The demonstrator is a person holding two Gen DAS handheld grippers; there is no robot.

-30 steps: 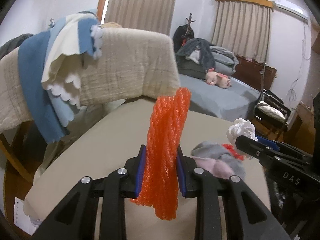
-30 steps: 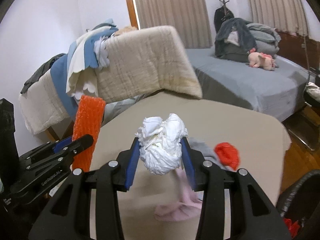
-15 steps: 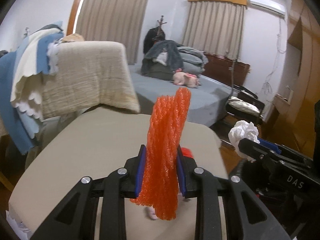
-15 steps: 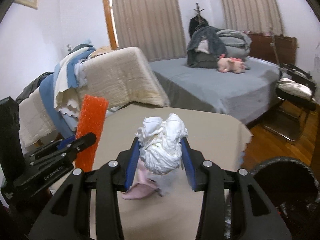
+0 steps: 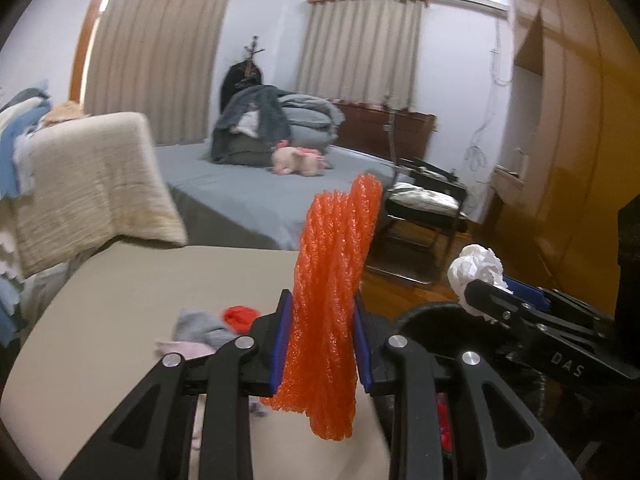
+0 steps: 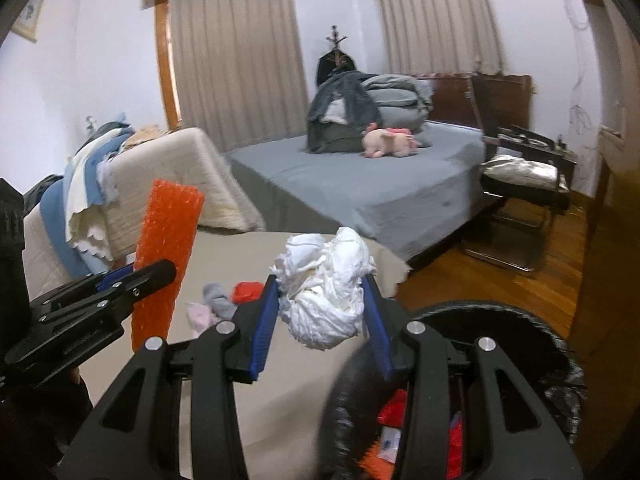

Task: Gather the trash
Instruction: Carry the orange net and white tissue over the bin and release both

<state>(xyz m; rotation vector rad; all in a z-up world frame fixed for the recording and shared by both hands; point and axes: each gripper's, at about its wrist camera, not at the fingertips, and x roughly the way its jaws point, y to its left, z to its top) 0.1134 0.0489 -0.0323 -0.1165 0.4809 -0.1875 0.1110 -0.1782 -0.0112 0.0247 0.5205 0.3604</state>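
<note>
My left gripper (image 5: 320, 344) is shut on an upright strip of orange foam net (image 5: 332, 292), held above the beige table's right edge. It also shows in the right wrist view (image 6: 166, 256). My right gripper (image 6: 322, 324) is shut on a crumpled white paper wad (image 6: 326, 288), which also shows in the left wrist view (image 5: 476, 270). It hangs over the near rim of a black-lined trash bin (image 6: 520, 320) that holds red and white scraps (image 6: 394, 404). The bin's rim also shows in the left wrist view (image 5: 424, 314).
On the beige table (image 6: 280, 392) lie a grey cloth (image 5: 200, 326), a pink cloth (image 5: 176, 348) and a red scrap (image 5: 240, 316). A blanket-draped chair (image 5: 88, 184) stands left, a grey bed (image 6: 380, 192) behind, a black chair (image 6: 520, 200) at right on wood floor.
Both grippers have swung to the right with their loads. The trash bin has come into view under the right gripper, and the table now lies to the left.
</note>
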